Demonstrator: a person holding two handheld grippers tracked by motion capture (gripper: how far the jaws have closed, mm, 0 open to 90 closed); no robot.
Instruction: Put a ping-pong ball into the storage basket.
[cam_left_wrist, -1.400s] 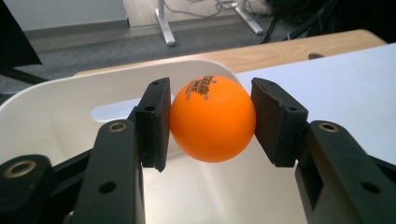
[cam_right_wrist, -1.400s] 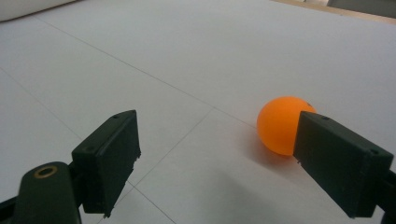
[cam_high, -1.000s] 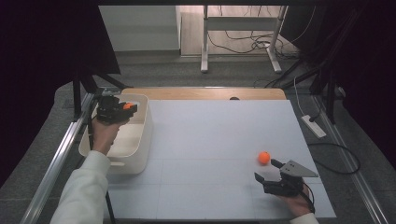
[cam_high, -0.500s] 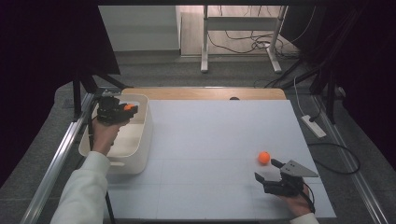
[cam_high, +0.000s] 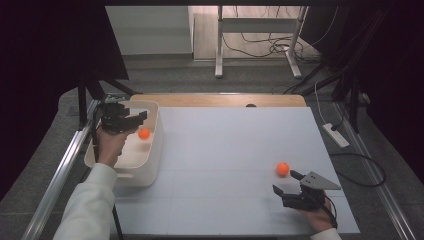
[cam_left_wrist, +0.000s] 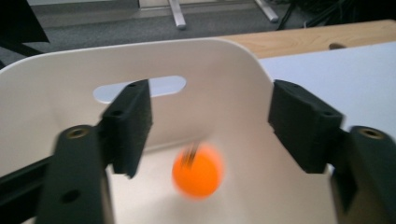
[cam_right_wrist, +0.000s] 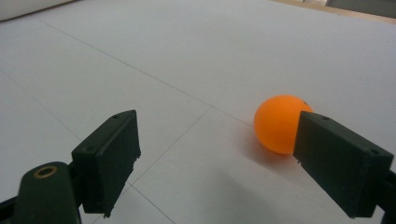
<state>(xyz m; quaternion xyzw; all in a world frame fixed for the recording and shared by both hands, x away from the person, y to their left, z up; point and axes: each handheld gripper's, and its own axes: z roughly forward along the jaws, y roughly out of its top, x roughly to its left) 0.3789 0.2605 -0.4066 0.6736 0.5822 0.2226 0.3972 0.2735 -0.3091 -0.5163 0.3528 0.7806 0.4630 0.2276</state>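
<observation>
The left gripper (cam_high: 131, 121) hangs over the white bin (cam_high: 150, 170) at the table's left edge, its jaws spread wide with nothing between the pads. Just past its tips in the high view sits an orange ball (cam_high: 144, 133), inside the bin's outline. From the left gripper's own camera (cam_left_wrist: 210, 126) that ball (cam_left_wrist: 197, 170) is a smeared orange blur below and between the two black jaws, clear of both, with a dark streak near its top; the blur hides whether it touches the bin floor. Behind it the bin's (cam_left_wrist: 224, 60) far wall curves round, pierced by an oblong handle slot (cam_left_wrist: 140, 88).

The right gripper (cam_high: 292, 187) rests low near the front right of the white table (cam_high: 225, 150), held by a hand (cam_high: 320, 215) at the bottom edge, its jaws also parted and empty. A second orange ball (cam_high: 283, 168) lies on the table just ahead of it. Its own view (cam_right_wrist: 217, 154) is sharp: the ball (cam_right_wrist: 279, 123) is smooth, matte and round, with a tiny dark mark near its top, sitting on the surface with a soft shadow beneath. It lies just beyond the right-hand jaw, which overlaps its lower edge; whether pad and ball touch I cannot tell. Thin seam lines (cam_right_wrist: 177, 140) cross the tabletop (cam_right_wrist: 210, 46) here, far fainter from above.

The high view adds a pale sleeve (cam_high: 90, 205) behind the left gripper and a wooden strip (cam_high: 220, 100) along the table's far edge.
</observation>
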